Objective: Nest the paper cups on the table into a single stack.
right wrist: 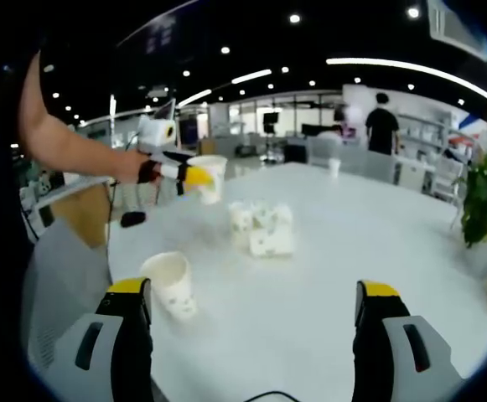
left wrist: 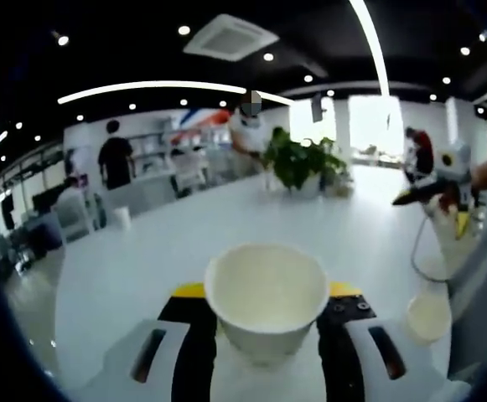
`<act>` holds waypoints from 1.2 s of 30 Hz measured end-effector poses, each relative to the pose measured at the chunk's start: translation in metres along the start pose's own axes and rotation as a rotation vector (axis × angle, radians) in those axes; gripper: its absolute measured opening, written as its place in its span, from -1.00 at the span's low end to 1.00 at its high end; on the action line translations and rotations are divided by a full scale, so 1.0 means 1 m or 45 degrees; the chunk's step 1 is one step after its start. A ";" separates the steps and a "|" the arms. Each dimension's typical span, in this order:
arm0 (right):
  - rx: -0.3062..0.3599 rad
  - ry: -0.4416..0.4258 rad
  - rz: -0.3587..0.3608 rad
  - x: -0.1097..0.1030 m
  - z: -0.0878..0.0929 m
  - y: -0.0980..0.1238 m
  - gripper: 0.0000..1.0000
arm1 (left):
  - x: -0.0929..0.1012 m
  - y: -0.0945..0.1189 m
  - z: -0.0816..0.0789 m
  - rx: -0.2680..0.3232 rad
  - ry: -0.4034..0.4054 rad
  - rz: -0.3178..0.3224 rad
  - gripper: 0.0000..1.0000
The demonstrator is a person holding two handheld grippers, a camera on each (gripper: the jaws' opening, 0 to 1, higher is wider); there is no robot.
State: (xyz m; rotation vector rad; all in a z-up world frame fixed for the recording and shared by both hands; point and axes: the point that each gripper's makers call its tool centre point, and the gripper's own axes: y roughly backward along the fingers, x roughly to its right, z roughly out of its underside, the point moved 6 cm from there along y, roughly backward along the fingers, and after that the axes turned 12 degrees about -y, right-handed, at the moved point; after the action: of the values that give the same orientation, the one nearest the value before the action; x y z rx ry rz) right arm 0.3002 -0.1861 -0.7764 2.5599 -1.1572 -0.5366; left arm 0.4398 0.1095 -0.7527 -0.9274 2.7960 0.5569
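Left gripper [left wrist: 266, 311] clamped on an upright white paper cup [left wrist: 266, 295], raised above the round white table [left wrist: 176, 243]; in the right gripper view this held cup [right wrist: 210, 177] hangs beyond the table's far-left edge. Right gripper [right wrist: 256, 310] spread wide, holding nothing (seen in the left gripper view at [left wrist: 434, 198]). A loose patterned paper cup [right wrist: 171, 285] stands just beside its left jaw; further patterned cups [right wrist: 261, 227] cluster near the table's centre. A potted green plant [left wrist: 300, 162] stands on the table's far side.
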 end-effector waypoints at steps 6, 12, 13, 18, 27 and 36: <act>-0.001 0.004 0.000 0.001 0.000 0.000 1.00 | -0.003 -0.001 -0.002 0.006 0.017 0.009 -0.12; -0.002 0.002 0.004 0.003 -0.001 0.000 1.00 | 0.002 -0.002 -0.011 0.009 0.010 0.023 -0.12; -0.002 0.004 0.005 0.003 -0.001 0.000 1.00 | 0.003 -0.002 -0.012 0.008 0.008 0.024 -0.12; -0.002 0.006 0.005 0.003 -0.002 -0.001 1.00 | 0.004 -0.002 -0.015 0.011 0.008 0.031 -0.12; -0.005 0.006 0.005 0.004 -0.004 -0.001 1.00 | 0.004 -0.004 -0.019 0.028 0.010 0.047 -0.13; -0.005 0.007 0.005 0.004 -0.004 -0.001 1.00 | 0.004 -0.005 -0.020 0.023 0.005 0.069 -0.13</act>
State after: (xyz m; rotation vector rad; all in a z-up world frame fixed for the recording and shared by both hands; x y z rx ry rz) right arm 0.3050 -0.1885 -0.7738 2.5535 -1.1581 -0.5297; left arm 0.4395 0.0964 -0.7371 -0.8520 2.8323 0.5365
